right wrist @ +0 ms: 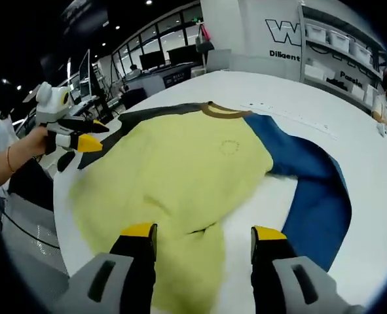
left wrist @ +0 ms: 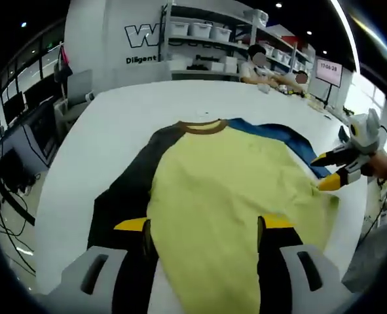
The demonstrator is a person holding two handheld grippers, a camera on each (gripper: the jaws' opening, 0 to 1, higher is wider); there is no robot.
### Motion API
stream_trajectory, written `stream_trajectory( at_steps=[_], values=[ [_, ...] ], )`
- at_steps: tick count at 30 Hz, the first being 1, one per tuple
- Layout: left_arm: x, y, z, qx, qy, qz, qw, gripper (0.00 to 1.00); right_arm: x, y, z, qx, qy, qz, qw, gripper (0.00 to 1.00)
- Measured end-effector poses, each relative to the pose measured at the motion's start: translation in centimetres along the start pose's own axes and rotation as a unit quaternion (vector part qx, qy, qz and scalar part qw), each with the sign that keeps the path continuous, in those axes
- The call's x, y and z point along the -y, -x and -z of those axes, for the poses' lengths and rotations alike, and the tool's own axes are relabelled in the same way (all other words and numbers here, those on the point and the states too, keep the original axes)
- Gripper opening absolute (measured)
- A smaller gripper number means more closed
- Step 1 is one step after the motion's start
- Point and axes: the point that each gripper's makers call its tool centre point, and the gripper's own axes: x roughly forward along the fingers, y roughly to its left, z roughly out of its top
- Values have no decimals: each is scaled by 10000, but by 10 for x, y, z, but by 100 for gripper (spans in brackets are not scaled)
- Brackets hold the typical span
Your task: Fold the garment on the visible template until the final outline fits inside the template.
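A broad white surface is carrying everything, with shelving holding white bins standing behind it. On the surface a garment is lying spread out flat: a yellow shirt with a brown collar, a black sleeve on one side and a blue sleeve on the other. In the right gripper view the blue sleeve is curving around a bare patch of the surface beside the yellow body, and a small ring-shaped mark is showing on the chest.

The left gripper is hovering over the hem end of the shirt, its yellow-tipped jaws standing apart with nothing between them. The right gripper is hanging over the yellow fabric near its lower edge, jaws likewise spread and grasping nothing. In the left gripper view the right gripper is sitting at the shirt's edge by the blue sleeve. In the right gripper view a hand is holding the left gripper near the black sleeve.
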Motion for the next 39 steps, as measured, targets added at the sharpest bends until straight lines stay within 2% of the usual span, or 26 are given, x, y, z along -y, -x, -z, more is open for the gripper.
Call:
stream_trajectory(
  at_steps=[8, 13, 16, 20, 27, 29, 31, 36, 39],
  values=[
    [6, 20, 31, -85, 55, -89, 9999, 65, -6, 10, 21, -69, -31, 71, 9999, 48],
    [7, 28, 48, -139, 317, -157, 9993, 64, -5, 18, 30, -55, 25, 240, 9997, 42],
    [3, 32, 60, -165, 499, -287, 9982, 62, -4, 21, 36, -95, 45, 317, 9994, 38],
    [4, 36, 71, -175, 720, -310, 9968, 59, -1, 24, 39, -79, -5, 409, 9991, 33],
    [1, 43, 91, -332, 892, -469, 9944, 50, 1, 29, 52, -247, 12, 662, 9975, 22],
    [-1, 44, 99, -539, 859, -531, 9934, 48, 2, 30, 56, -305, -1, 723, 9969, 19],
    [-2, 46, 101, -551, 830, -554, 9935, 47, 0, 33, 63, -395, -178, 765, 9961, 16],
    [-4, 48, 108, -671, 941, -594, 9915, 36, -1, 35, 73, -494, -225, 880, 9946, 9],
    [-7, 51, 115, -743, 949, -633, 9907, 29, -2, 36, 75, -480, -249, 862, 9948, 0]
  ],
)
